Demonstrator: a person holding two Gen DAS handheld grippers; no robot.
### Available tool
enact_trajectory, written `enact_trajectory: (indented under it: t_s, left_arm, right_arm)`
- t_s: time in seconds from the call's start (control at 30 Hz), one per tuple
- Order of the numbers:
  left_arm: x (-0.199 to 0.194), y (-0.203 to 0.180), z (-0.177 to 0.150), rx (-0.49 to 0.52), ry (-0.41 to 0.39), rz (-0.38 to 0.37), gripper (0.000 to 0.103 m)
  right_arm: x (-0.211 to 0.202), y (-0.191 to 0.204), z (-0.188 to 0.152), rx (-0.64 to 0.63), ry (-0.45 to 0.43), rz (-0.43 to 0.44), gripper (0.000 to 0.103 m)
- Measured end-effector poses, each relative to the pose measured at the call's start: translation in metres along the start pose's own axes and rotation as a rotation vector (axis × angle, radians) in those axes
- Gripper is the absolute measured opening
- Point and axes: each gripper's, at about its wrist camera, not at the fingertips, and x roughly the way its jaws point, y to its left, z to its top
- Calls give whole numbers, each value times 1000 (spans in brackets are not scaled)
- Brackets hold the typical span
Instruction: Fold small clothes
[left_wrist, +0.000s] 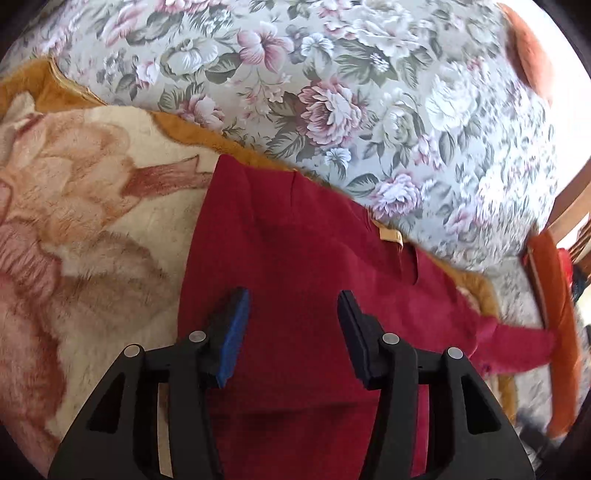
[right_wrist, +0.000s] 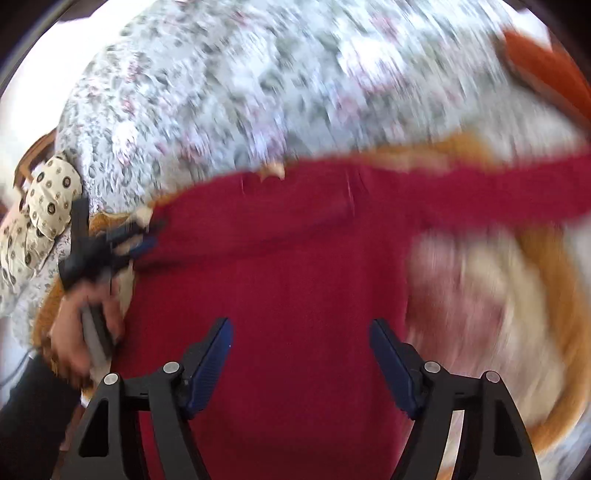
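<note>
A floral bedspread (left_wrist: 369, 92) and plush blanket (left_wrist: 74, 203) lie beyond both grippers. The red garment (left_wrist: 295, 258) lies spread on them, directly under the left gripper (left_wrist: 293, 299) and right gripper (right_wrist: 301, 328), both wide apart and empty. Sleeves look unfolded; folding seems barely begun.

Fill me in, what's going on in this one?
A person with a gripper in each hand is working on a red garment spread on a plush floral blanket. The left gripper and the right gripper are both open above the cloth, gripping nothing. One sleeve stretches out sideways. No fold shows yet.
</note>
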Motion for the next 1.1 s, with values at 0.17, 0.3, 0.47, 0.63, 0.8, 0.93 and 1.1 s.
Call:
enact_trajectory:
  t_s: [0.17, 0.3, 0.47, 0.63, 0.8, 0.93, 1.1]
  left_arm:
    - [-2, -4, -22, -11, -63, -2, 49]
    - [-2, -7, -28, 21, -94, 11, 49]
    - [1, -2, -29, 11, -95, -24, 49]
    - [1, 0, -29, 1, -98, -43, 49]
    - [1, 13, -28, -66, -113, -139, 49]
    - [1, 9, -29, -47, -114, -119, 49]
    - [1, 9, -29, -47, -115, -120, 49]
  right_arm:
    - [66, 19, 51, -202, -29, 70, 73]
    - [140, 10, 54, -270, 133, -62, 61]
    - [142, -17, 42, -186, 7, 22, 64]
    - [135, -8, 54, -198, 78, -13, 65]
    - [38, -67, 44, -113, -124, -168, 64]
    - [-63, -175, 12, 68, -365, -446, 65]
    - [-124, -282, -16, 345, -443, -545, 65]
